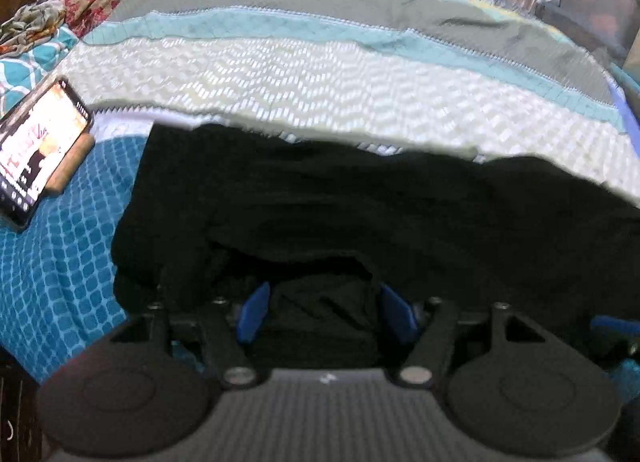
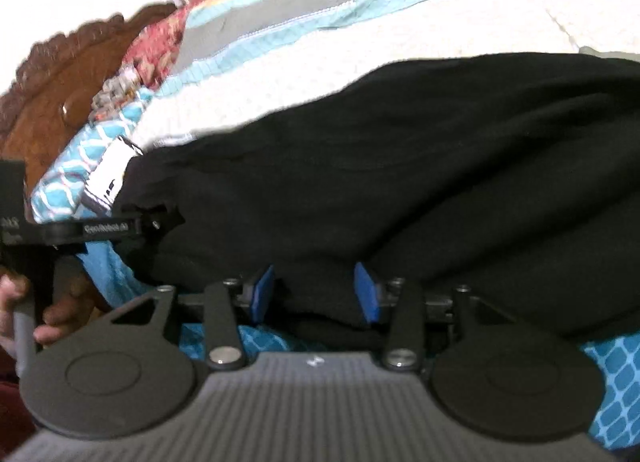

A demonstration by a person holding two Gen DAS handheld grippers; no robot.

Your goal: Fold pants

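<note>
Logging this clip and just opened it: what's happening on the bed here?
A person works a handheld gripper in each hand on black pants spread across a patterned quilt. The left gripper and right gripper both have open jaws with the near edge of fabric between their blue pads. A lit phone lies nearby.

Both views soft, motion-blurred, fisheye bending at edges, dark corners. Black pants [image 1: 360, 201] crushed to near-featureless shadow, folds barely readable. White quilt band [image 2: 360, 61] blown out in right wrist view; light possibly from upper left. Phone screen [image 1: 36, 145] glares, overexposed.
</note>
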